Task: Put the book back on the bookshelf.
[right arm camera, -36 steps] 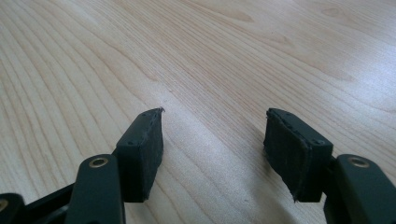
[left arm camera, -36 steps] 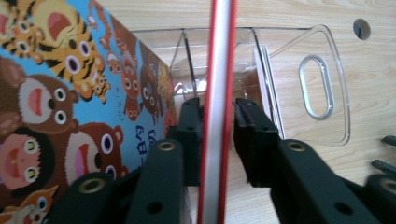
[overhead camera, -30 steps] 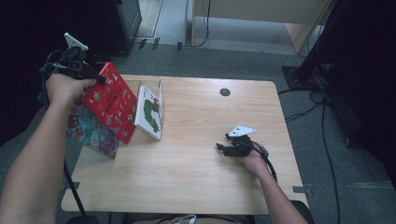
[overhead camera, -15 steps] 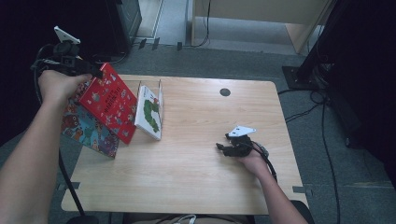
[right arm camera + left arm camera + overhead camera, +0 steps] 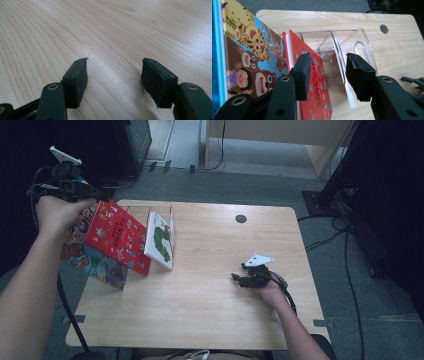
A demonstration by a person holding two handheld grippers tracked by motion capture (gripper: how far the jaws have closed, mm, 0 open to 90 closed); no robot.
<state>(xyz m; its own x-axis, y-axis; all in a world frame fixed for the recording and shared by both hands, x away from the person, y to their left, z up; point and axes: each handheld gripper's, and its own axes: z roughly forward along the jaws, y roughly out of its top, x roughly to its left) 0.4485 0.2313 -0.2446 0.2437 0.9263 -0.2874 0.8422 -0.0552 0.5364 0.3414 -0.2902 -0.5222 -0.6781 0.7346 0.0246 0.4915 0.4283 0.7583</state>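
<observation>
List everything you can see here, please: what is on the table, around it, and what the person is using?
Red picture book: 1, red, leaning in the rack, left.
Blue animal picture book: 1, blue, behind the red one.
White caterpillar book: 1, white and green, in the rack.
Clear plastic book rack: 1, transparent, table's left.
Light wooden table: 1, centre.
Black cables: several, on the grey floor, right.
Left gripper: 1, black, open beside the red book.
Right gripper: 1, black, open above the tabletop.
</observation>
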